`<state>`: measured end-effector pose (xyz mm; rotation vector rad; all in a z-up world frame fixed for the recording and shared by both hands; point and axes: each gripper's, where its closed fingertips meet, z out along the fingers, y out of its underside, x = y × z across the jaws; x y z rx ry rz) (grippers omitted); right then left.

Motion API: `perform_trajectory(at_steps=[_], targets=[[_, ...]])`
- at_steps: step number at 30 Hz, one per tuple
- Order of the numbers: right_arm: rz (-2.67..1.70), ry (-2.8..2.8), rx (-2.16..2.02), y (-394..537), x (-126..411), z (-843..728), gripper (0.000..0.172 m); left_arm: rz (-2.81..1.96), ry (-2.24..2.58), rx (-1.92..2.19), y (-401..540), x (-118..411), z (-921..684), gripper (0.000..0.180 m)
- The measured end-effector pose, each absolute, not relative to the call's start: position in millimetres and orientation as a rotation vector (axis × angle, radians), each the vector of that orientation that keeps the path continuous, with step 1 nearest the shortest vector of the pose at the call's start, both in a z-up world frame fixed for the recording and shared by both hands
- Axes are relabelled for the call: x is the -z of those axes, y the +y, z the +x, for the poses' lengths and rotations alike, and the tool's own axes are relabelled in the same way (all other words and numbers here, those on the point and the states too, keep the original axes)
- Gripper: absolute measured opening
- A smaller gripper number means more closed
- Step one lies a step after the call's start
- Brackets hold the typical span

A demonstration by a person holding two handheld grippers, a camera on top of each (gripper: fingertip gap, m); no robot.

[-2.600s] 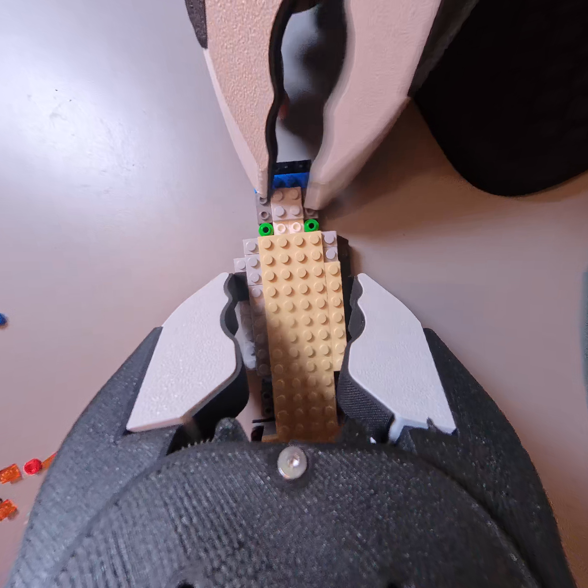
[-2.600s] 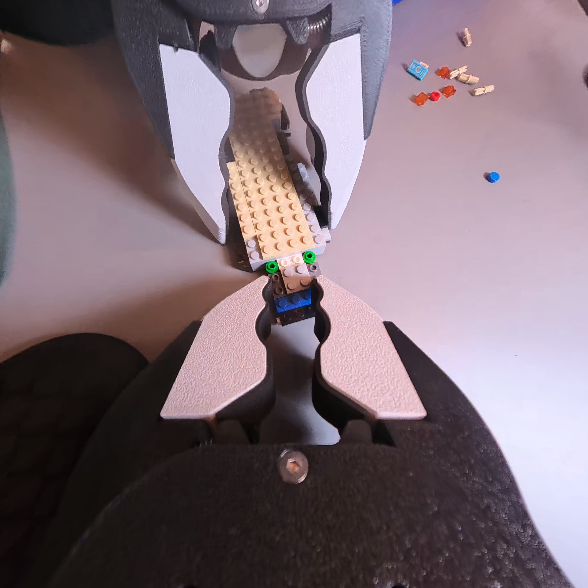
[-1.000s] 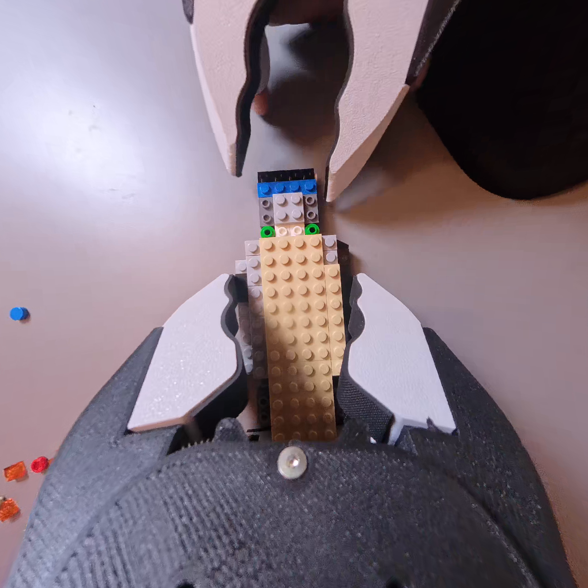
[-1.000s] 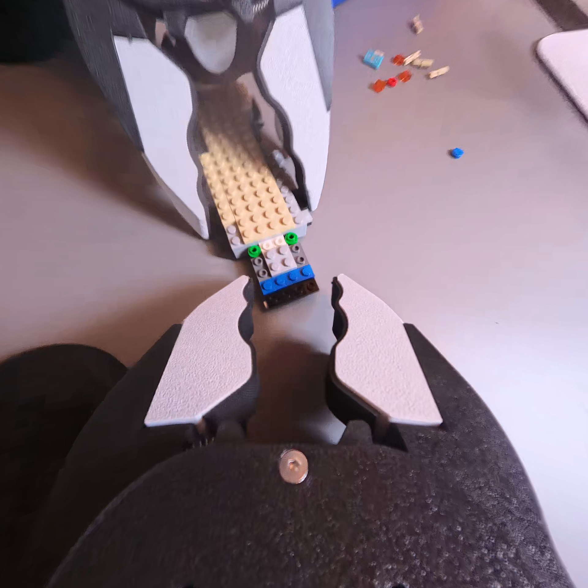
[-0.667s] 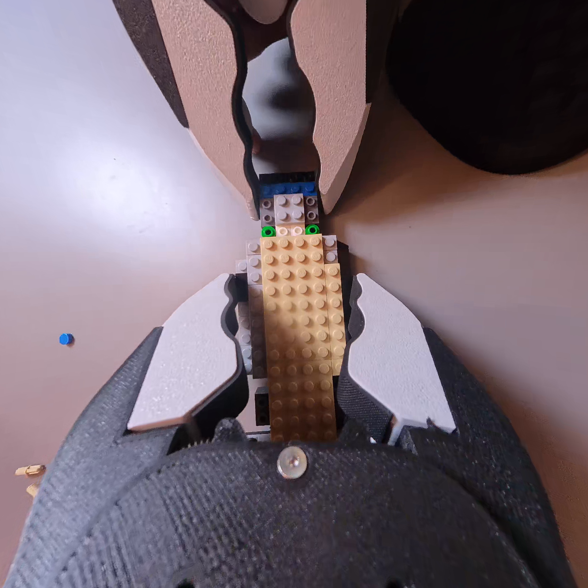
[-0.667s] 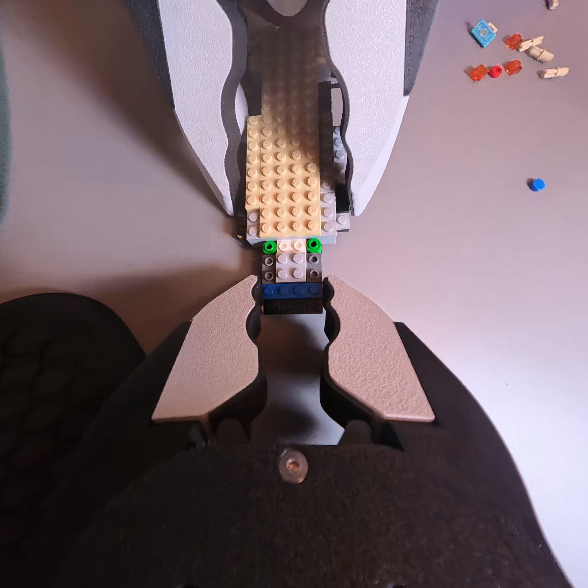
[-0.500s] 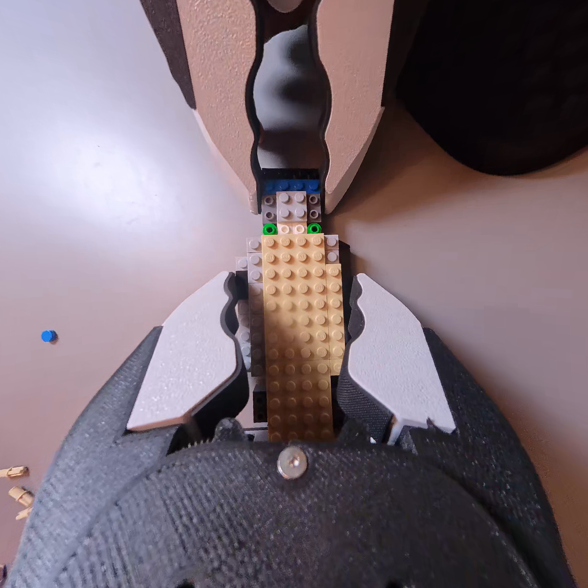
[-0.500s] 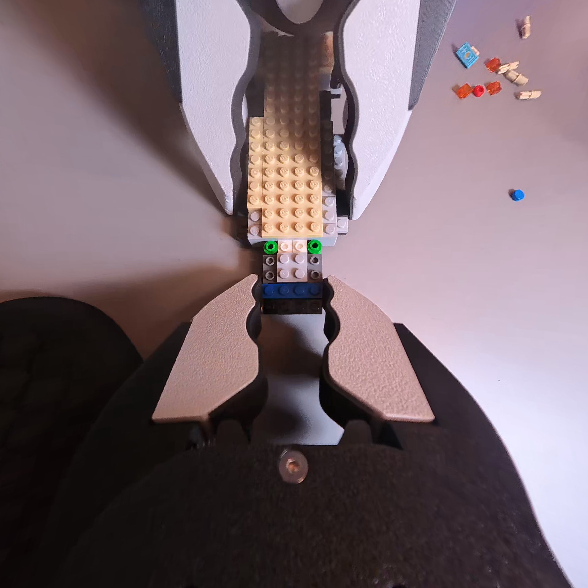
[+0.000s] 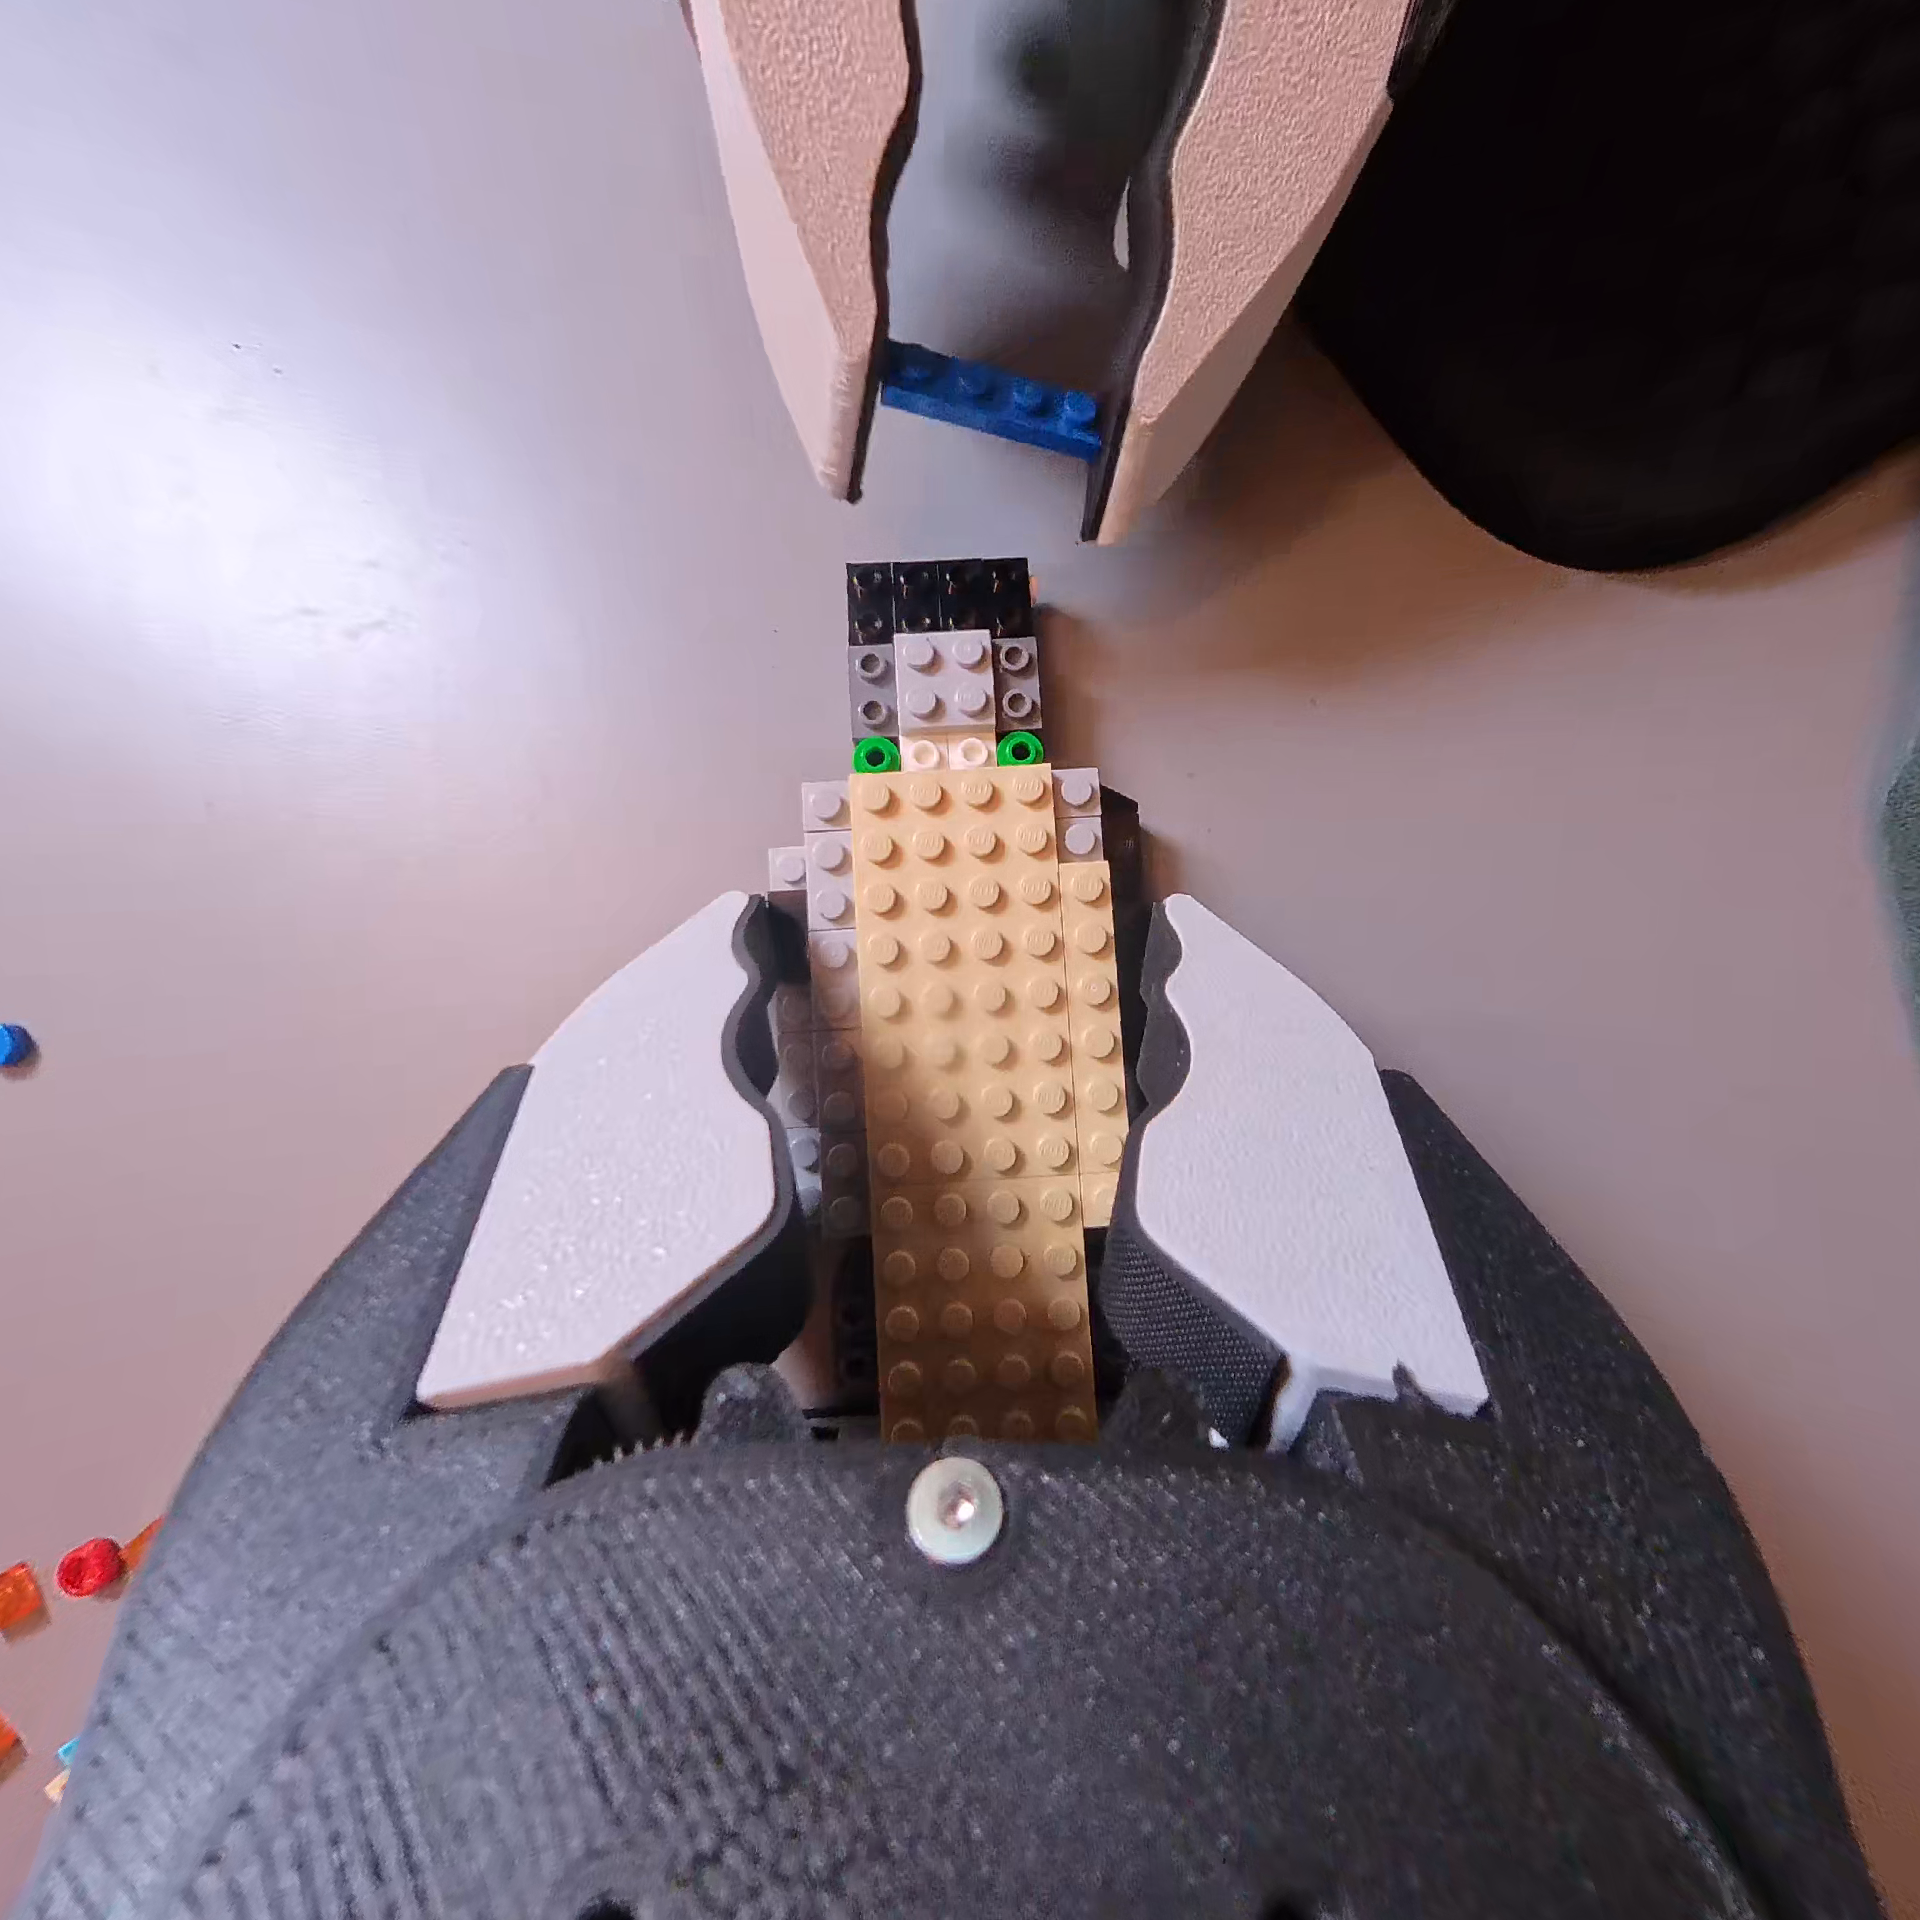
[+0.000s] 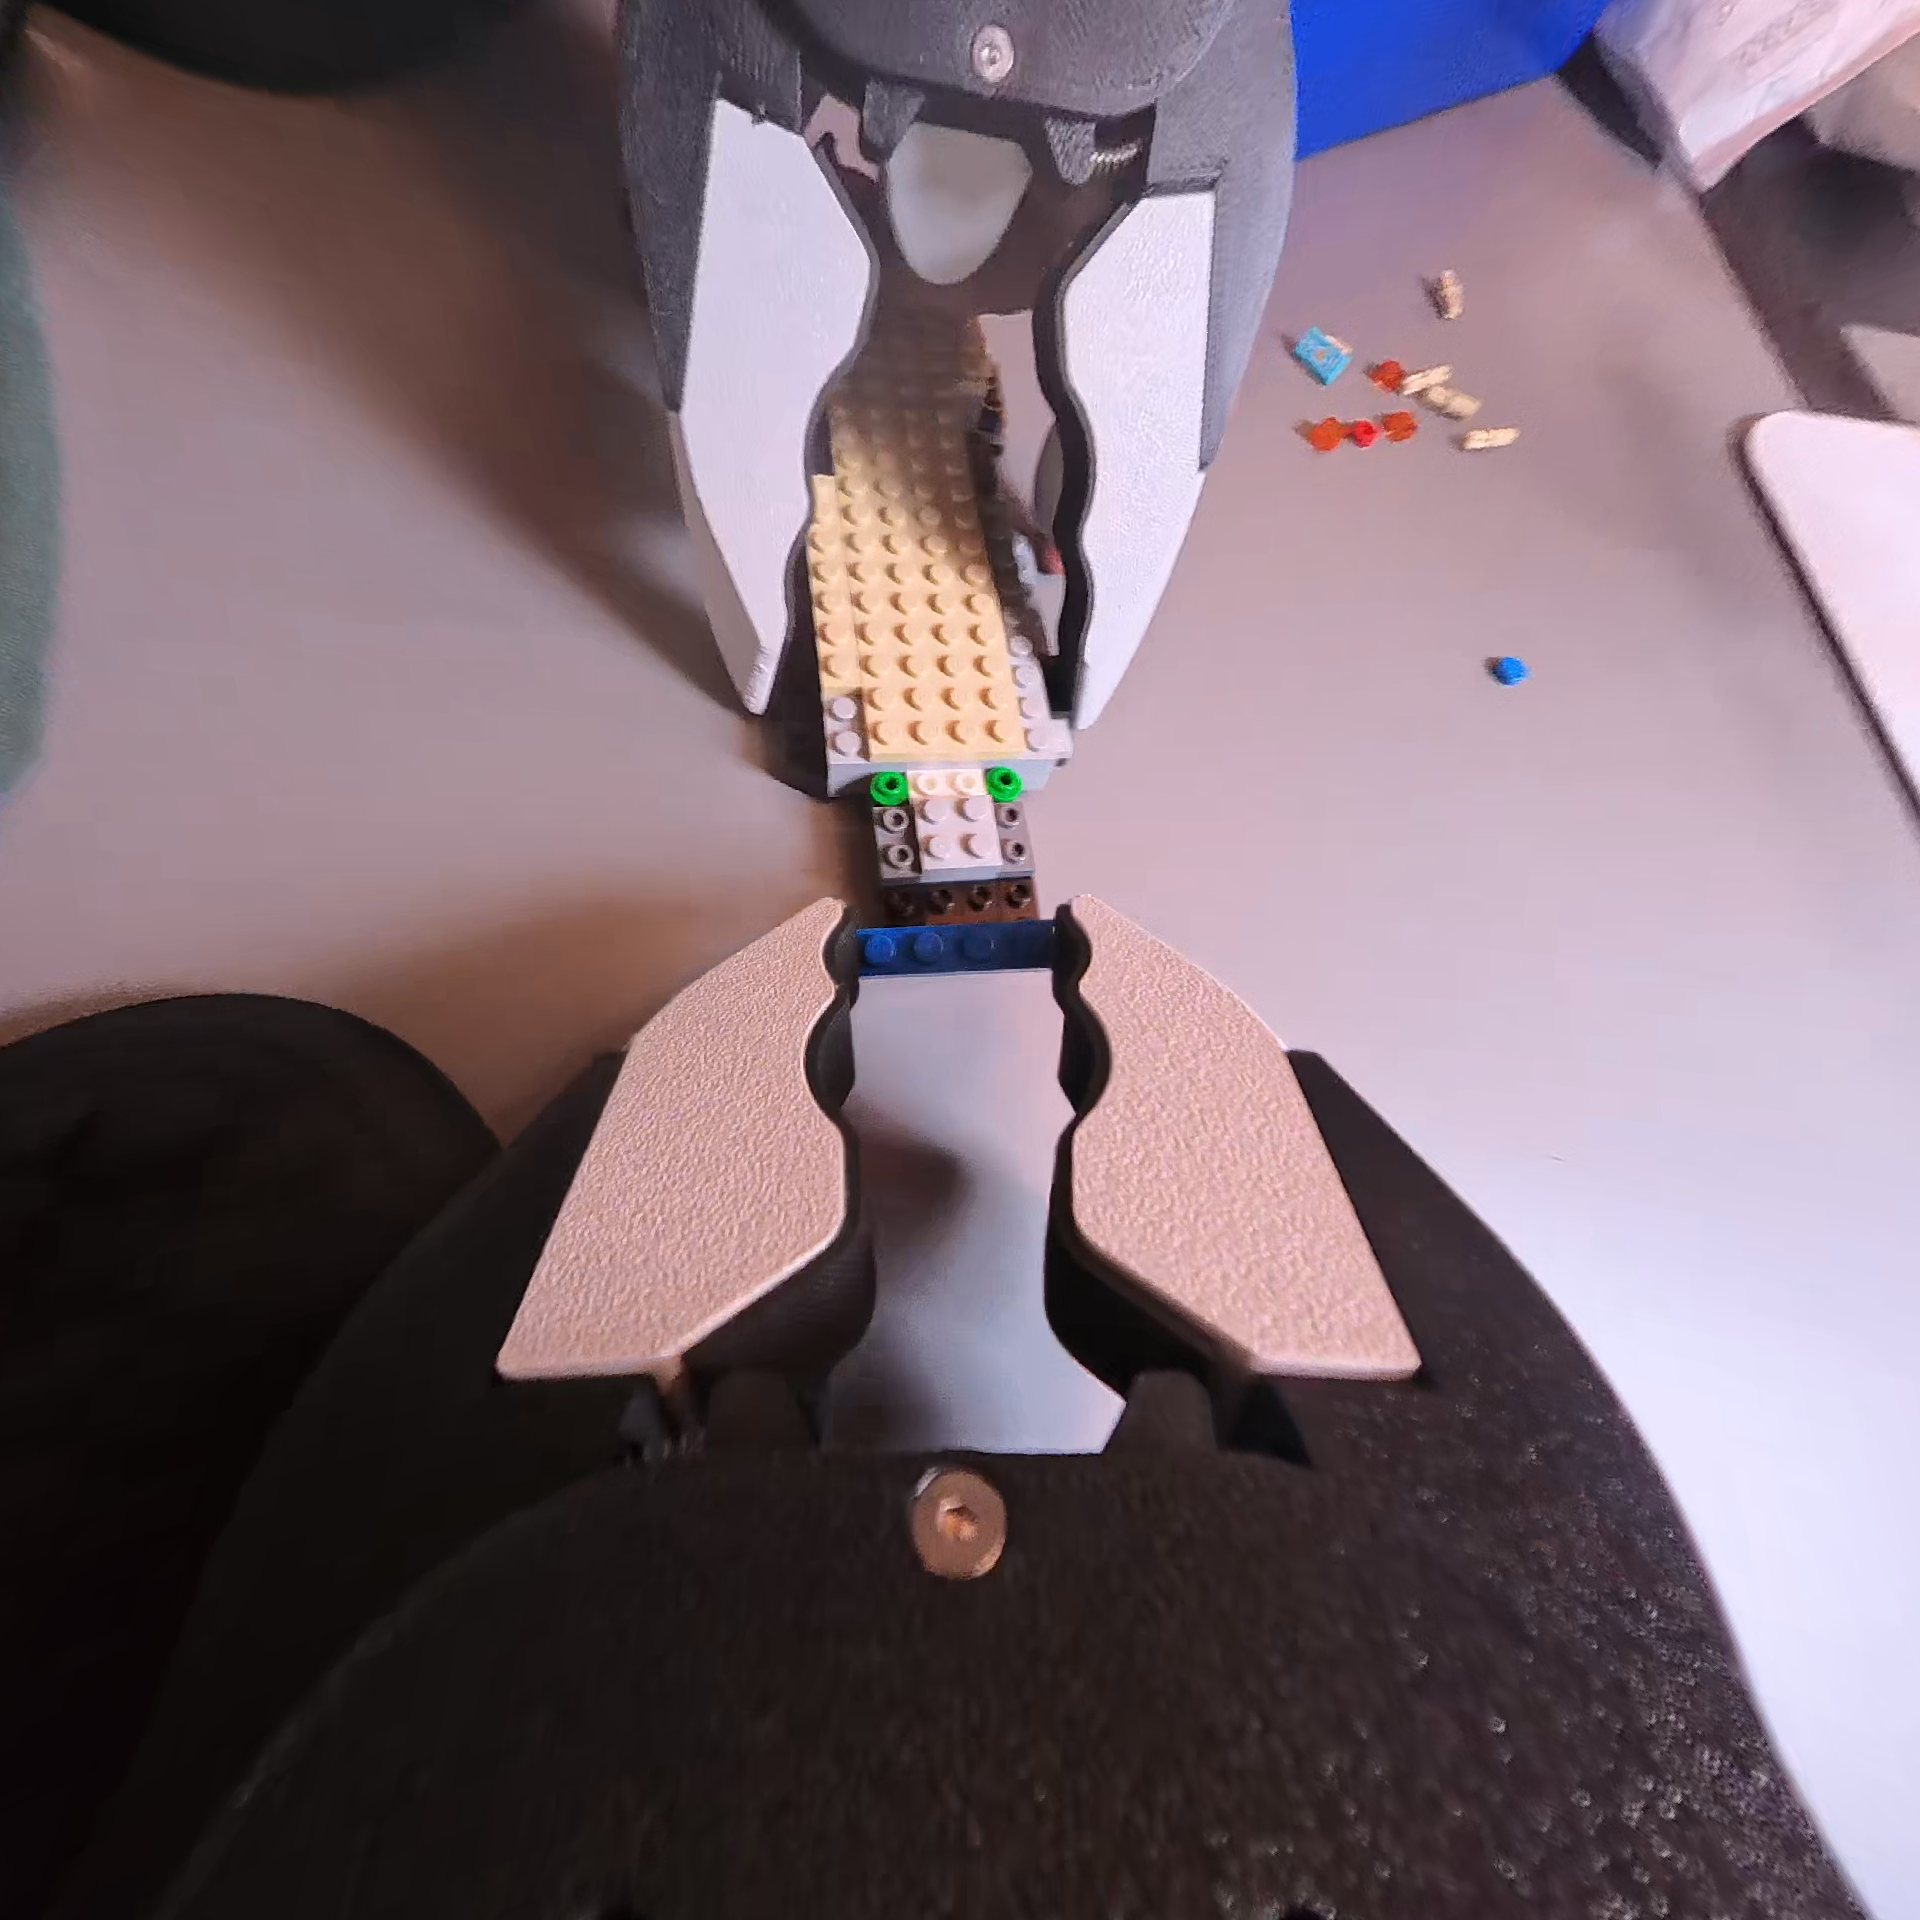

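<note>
My left gripper (image 9: 951, 914) is shut on a long brick model (image 9: 982, 1039) with a tan studded top, grey side plates, two green studs and a black end row (image 9: 940, 592). The model rests on the table (image 9: 364, 520). My right gripper (image 10: 956, 920) is shut on a thin blue plate (image 10: 951, 951), pressed end to end between its pads, just clear of the model's black end (image 10: 961, 896). The left wrist view shows the blue plate (image 9: 987, 400) between the tan fingers, lifted off the model. The right wrist view shows the left gripper (image 10: 920, 707) around the model (image 10: 914, 613).
Small loose pieces, orange, red, tan and light blue (image 10: 1392, 395), lie on the table, with a single blue stud (image 10: 1507, 670) nearer. A white pad's edge (image 10: 1849, 540) is at the right. A blue object (image 10: 1403, 62) stands at the back. A dark sleeve (image 9: 1662, 260) is beside the right gripper. Spacing between my two grippers at the tips: around 6 cm.
The right gripper shut on the blue plate at the model's end, then pulled back with it. The plate has come off the model, baring the black row. The left gripper held still.
</note>
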<state>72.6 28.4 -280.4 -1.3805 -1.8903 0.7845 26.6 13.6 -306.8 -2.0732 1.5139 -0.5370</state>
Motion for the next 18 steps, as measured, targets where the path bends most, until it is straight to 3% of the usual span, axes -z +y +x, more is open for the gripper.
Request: perform_trajectory(at_steps=[11,18], targets=[[-1.327,-1.888,-0.860,0,273,51,0.036,-2.032,1.435,0.511,25,292,16,0.071],[-1.085,-1.682,-0.739,1,227,35,0.036,-1.913,0.862,1.577,0,214,53,0.043]])
